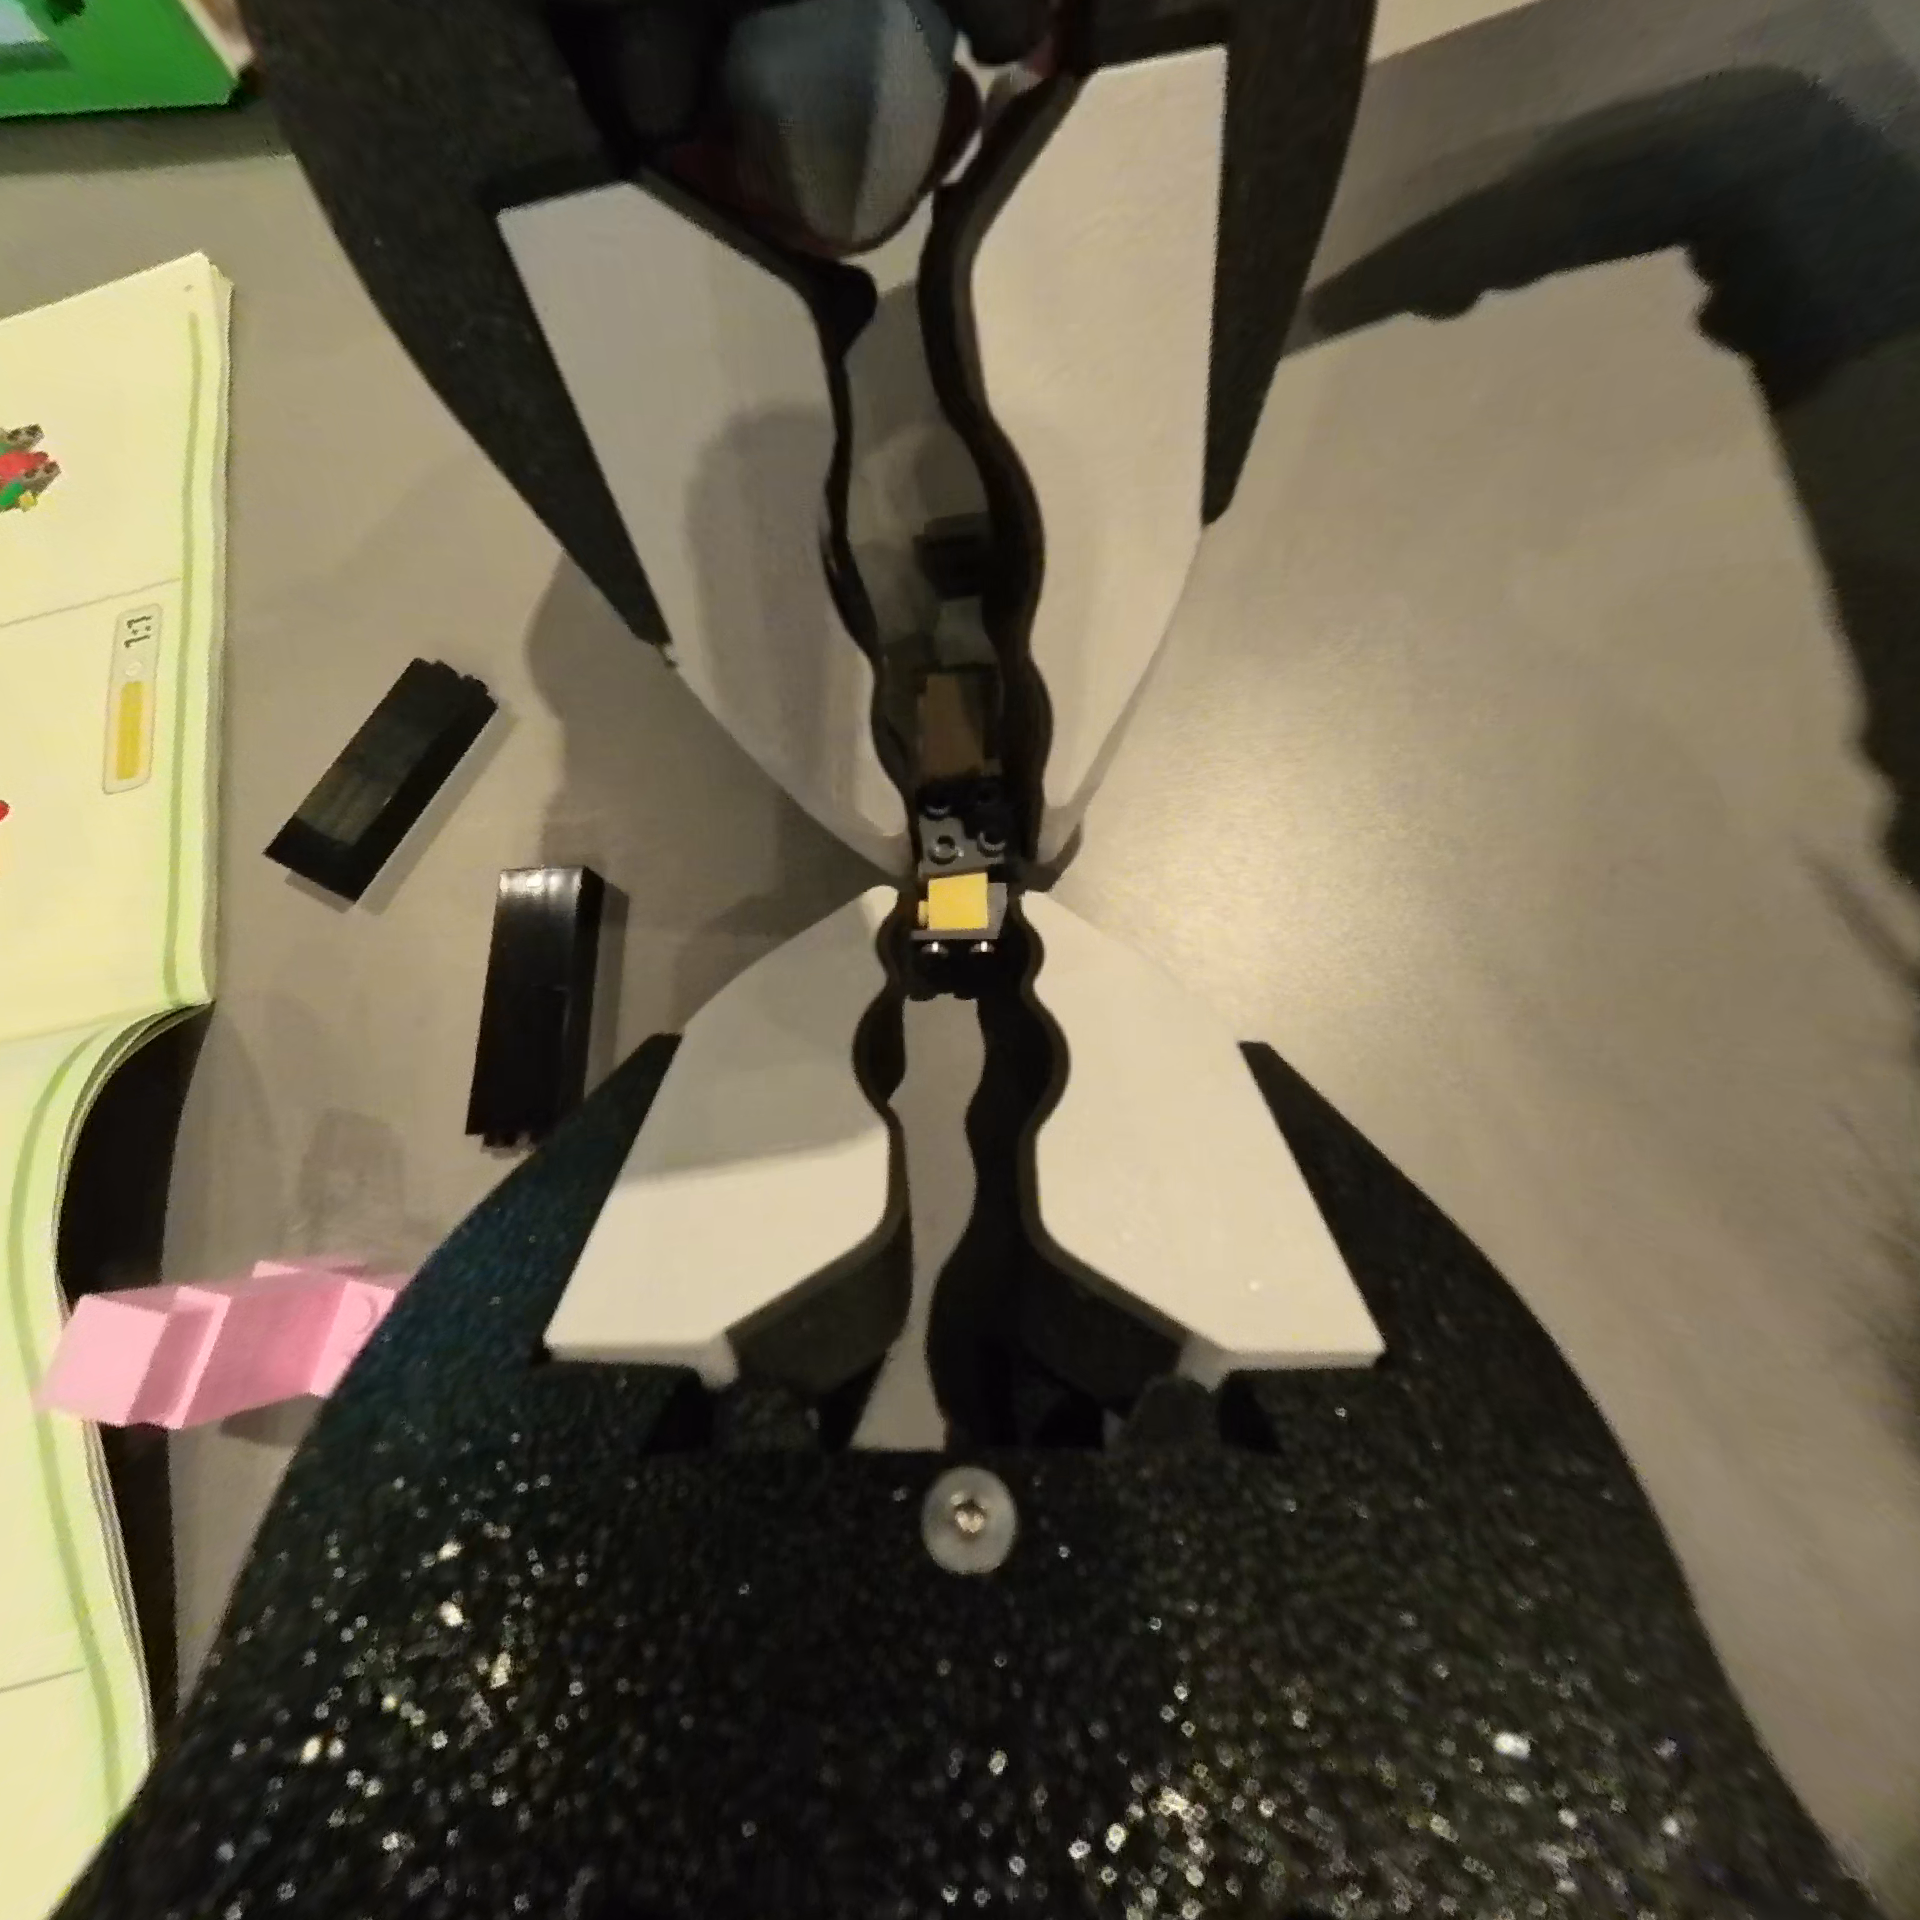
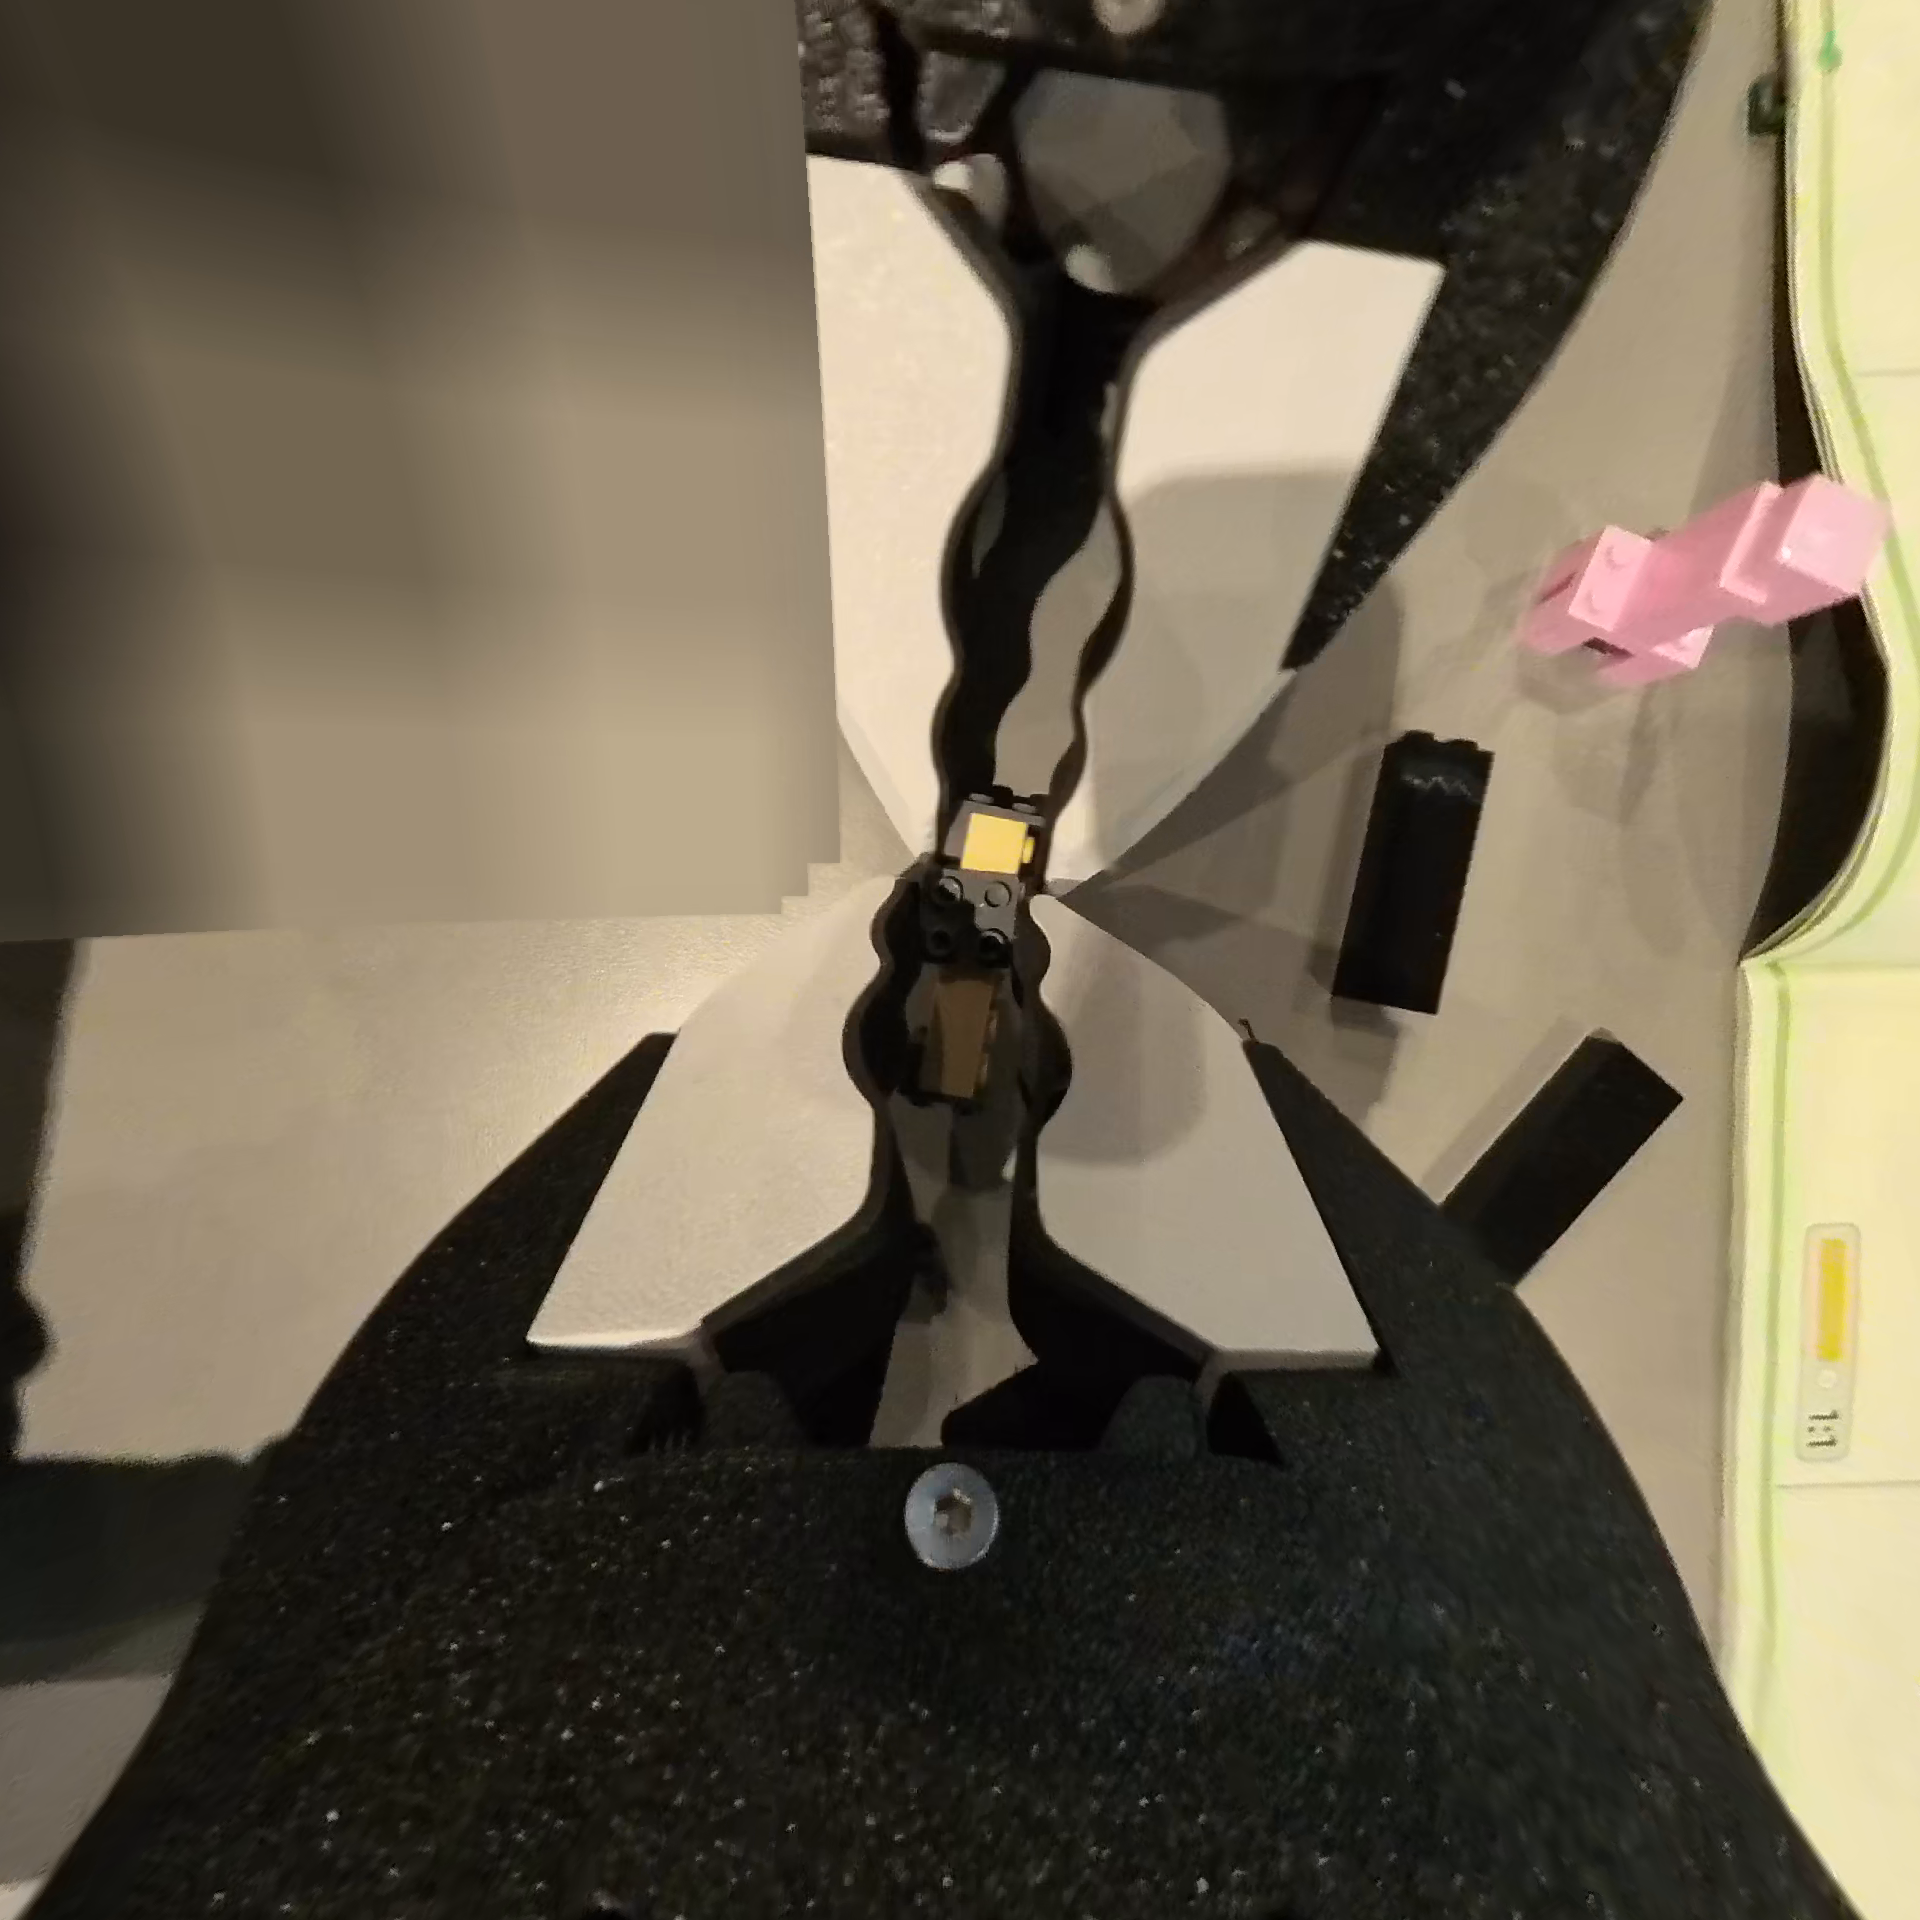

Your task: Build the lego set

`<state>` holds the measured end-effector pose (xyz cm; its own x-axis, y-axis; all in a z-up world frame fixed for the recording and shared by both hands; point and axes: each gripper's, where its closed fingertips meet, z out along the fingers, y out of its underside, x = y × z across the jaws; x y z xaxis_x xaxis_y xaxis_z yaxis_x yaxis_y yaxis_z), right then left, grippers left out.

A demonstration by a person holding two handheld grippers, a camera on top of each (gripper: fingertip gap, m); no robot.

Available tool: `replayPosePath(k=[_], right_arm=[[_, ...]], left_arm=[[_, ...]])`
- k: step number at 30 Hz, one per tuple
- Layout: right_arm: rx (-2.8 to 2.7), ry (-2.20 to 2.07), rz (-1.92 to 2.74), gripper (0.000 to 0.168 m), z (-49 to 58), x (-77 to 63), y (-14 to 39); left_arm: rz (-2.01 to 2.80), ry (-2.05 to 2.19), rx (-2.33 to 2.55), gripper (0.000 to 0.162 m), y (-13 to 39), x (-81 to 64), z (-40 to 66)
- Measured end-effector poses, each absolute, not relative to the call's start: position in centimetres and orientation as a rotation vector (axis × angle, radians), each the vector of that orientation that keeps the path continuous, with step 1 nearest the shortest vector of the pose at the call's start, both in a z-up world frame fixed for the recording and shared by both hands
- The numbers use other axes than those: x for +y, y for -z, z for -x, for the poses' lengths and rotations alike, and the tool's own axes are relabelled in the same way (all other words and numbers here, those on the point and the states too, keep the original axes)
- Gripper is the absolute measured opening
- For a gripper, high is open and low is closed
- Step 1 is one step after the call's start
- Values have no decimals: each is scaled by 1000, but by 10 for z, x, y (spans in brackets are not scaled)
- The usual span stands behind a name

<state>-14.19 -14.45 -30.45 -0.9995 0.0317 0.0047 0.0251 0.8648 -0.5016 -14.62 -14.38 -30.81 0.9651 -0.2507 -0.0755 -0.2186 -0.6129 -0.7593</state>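
The left hand-held gripper (image 1: 956,961), rough black plastic with pale wavy-edged fingers, is clenched on a small yellow-and-black piece (image 1: 956,914) at centre frame. Tip to tip against it from twelve o'clock, the right hand-held gripper (image 2: 971,940) is clamped on a dark studded assembly (image 2: 961,997) with a brown block behind its studs; the two pieces touch, held above the smooth grey worktop (image 1: 1455,831). From three to five o'clock in the left wrist view the worktop lies bare, shadowed toward the edge. At nine o'clock two long glossy black bricks (image 1: 540,1003) rest near the fingers, apart from each other. At eight o'clock a pink brick cluster (image 1: 208,1345) sits against the open instruction booklet (image 1: 94,623), whose pale green pages fill the left edge. A green box (image 1: 114,62) lies farthest, at eleven o'clock.
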Motion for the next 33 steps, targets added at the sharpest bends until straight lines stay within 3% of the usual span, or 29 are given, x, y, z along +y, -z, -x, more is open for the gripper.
replayPosePath(k=[7,10,12,24,33], right_arm=[[-3053,-744,14,17,142,-145,305],[-3026,-784,-41,16,138,-150,305],[-3005,-808,-57,16,137,-153,305],[-2967,-874,23,18,135,-151,304],[-2908,-930,89,20,136,-150,302]], left_arm=[[2251,76,339,17,308,-144,143],[2253,103,329,36,308,-144,143],[2257,125,329,39,309,-145,142],[2256,160,371,17,309,-148,135],[2255,158,371,17,309,-148,136]])
